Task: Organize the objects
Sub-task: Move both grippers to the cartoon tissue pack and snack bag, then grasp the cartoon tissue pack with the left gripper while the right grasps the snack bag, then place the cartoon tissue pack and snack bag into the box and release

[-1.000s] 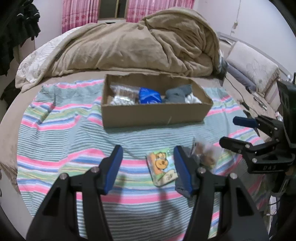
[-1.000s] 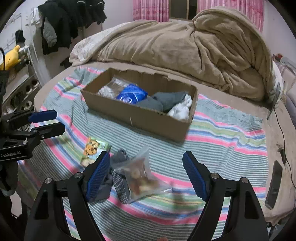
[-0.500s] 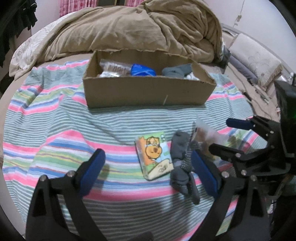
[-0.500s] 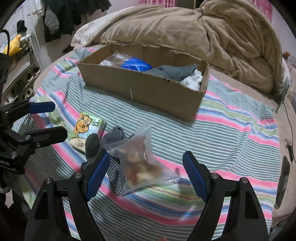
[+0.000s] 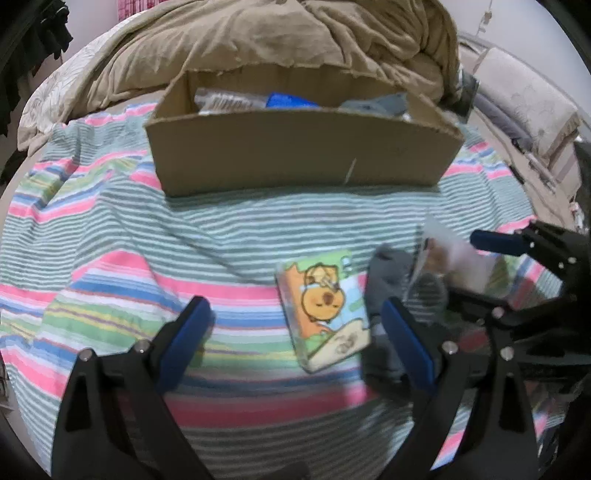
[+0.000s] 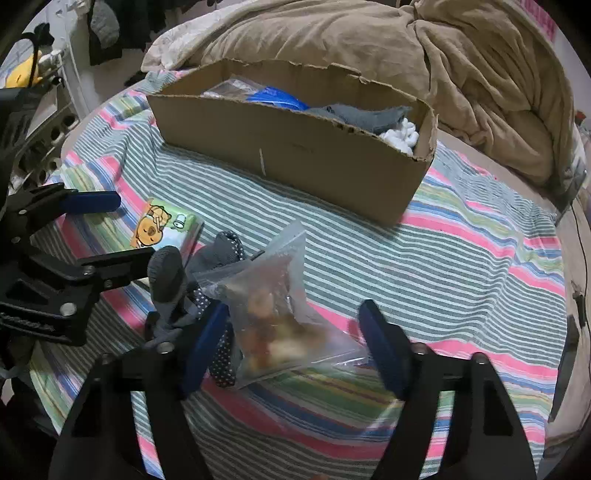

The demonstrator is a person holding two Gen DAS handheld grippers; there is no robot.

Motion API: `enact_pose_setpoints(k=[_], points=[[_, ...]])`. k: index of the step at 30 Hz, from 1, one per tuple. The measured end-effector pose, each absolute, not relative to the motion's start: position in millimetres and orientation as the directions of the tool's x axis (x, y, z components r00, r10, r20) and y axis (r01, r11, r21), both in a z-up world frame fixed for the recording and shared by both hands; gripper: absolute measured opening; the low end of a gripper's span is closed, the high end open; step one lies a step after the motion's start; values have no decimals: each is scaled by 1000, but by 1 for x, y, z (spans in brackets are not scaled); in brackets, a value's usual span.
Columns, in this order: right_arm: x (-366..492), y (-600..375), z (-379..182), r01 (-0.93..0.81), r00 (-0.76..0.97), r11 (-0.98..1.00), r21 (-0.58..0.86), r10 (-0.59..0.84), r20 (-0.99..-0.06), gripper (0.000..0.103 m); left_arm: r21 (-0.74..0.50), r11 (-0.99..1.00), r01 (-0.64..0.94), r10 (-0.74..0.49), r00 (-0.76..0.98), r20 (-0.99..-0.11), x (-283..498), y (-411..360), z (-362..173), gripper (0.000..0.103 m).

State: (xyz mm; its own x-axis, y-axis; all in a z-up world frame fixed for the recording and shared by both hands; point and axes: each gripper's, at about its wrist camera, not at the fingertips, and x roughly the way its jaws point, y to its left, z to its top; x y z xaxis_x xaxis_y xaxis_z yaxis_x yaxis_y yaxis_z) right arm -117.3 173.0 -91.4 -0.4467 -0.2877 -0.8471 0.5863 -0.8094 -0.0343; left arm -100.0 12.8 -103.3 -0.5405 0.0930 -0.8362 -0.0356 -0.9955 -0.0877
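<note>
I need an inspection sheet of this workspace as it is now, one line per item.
Surface: striped bedsheet, wrinkled.
Job's things: cardboard box part filled; cartoon packet, grey socks and clear snack bag lie in front of it.
Clutter: brown blanket heaped behind the box.
Grippers: left tool open, packet between its fingers; right tool open around the bag.
Cables: thin black cable at right edge.
Surroundings: dark clothes hanging, yellow toy.

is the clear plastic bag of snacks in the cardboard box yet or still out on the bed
Out. The bag lies on the striped blanket in front of the box, between the open right gripper's fingers.
</note>
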Motion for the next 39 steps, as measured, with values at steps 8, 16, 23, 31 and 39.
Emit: enact_pose_setpoints(k=[8, 16, 23, 31, 39], points=[[-113, 169, -96, 598, -458, -800, -54, -286, -842, 57, -51, -998, -48, 69, -506, -860, -117, 24, -118, 91], [-114, 172, -92, 600, -456, -799, -24, -317, -832, 43, -39, -998, -47, 58, -519, -853, -116, 26, -123, 55], [-114, 181, -85, 579, -463, -815, 26, -355, -812, 42, -91, -993, -81, 121, -538, -834, -104, 24, -110, 51], [-118, 195, -65, 550, -468, -827, 114, -419, -778, 42, -148, -985, -84, 169, -586, -792, -93, 11, -83, 51], [-127, 201, -36, 528, -516, -840, 126, -435, -738, 42, -155, -983, -94, 179, -637, -750, -95, -7, -52, 51]])
